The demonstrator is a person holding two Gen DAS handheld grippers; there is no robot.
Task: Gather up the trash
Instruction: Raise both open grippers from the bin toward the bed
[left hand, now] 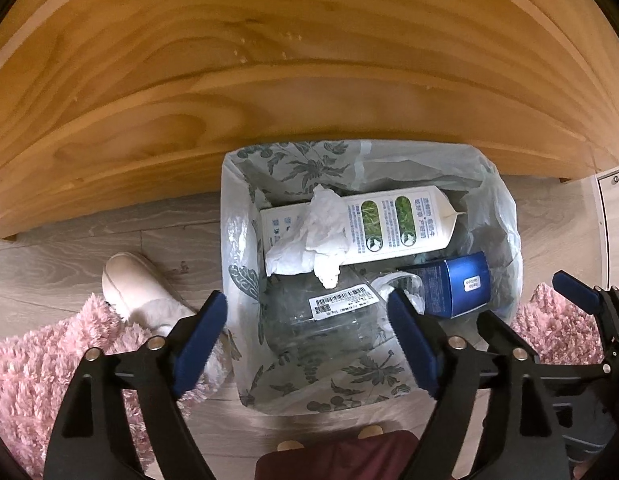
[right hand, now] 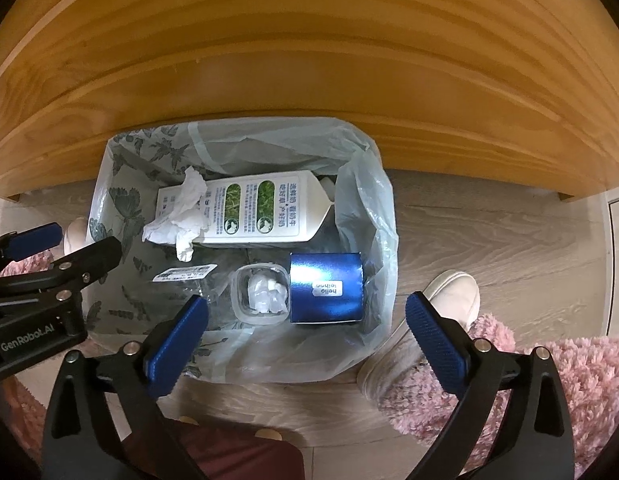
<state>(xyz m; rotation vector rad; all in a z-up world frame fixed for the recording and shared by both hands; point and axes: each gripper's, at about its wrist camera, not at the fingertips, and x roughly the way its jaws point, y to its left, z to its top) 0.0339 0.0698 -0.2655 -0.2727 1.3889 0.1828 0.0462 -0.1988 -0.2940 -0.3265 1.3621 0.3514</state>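
Both claws are hanging over a lined trash bin (left hand: 245,240) in the middle of each view, below a wooden board (left hand: 269,60). The left gripper (left hand: 309,340) is standing spread wide, pinching nothing; the right gripper (right hand: 309,336) is likewise spread and empty. Inside the bin a white milk carton (right hand: 265,208) is lying flat at the top, a crumpled tissue (right hand: 181,216) resting on its left end. Lower right, a blue box (right hand: 327,288) is sitting beside a small clear cup (right hand: 261,292). A pink rug (right hand: 549,380) is filling the lower right corner.
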